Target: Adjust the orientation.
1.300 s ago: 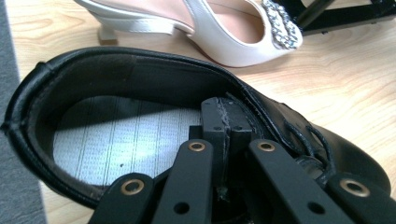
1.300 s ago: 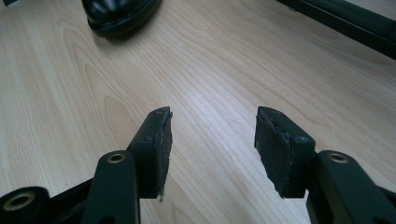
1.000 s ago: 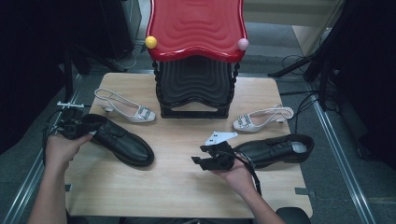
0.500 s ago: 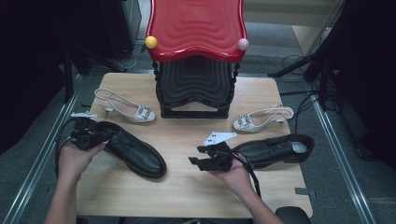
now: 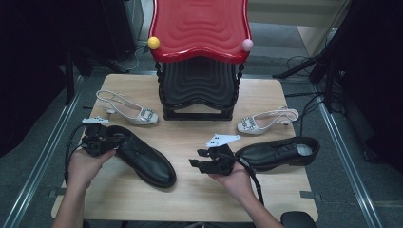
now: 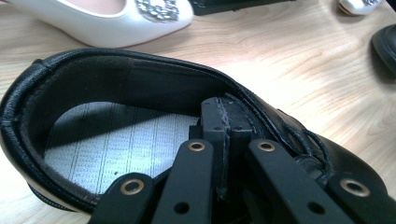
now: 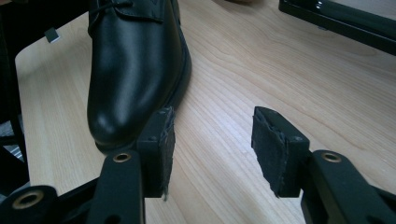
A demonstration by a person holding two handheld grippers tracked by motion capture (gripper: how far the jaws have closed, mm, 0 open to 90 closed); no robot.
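Two shoes (image 5: 142, 156) (image 5: 278, 153) on table (image 5: 190, 199), rack (image 5: 199, 85) behind.

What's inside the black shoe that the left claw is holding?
Inside the black shoe lies a pale grey insole with tiny dots. The left claw is shut on the shoe's side wall, one pad inside. The toe end is covered, so what lies there cannot be seen.

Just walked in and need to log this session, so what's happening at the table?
A person works with a gripper in each hand. The left gripper is shut on the collar of a black shoe lying on the wooden table. The right gripper hangs open, nothing between its jaws, which have just been closing a little; the other black shoe lies behind it. Two white heeled shoes flank a red and black rack.
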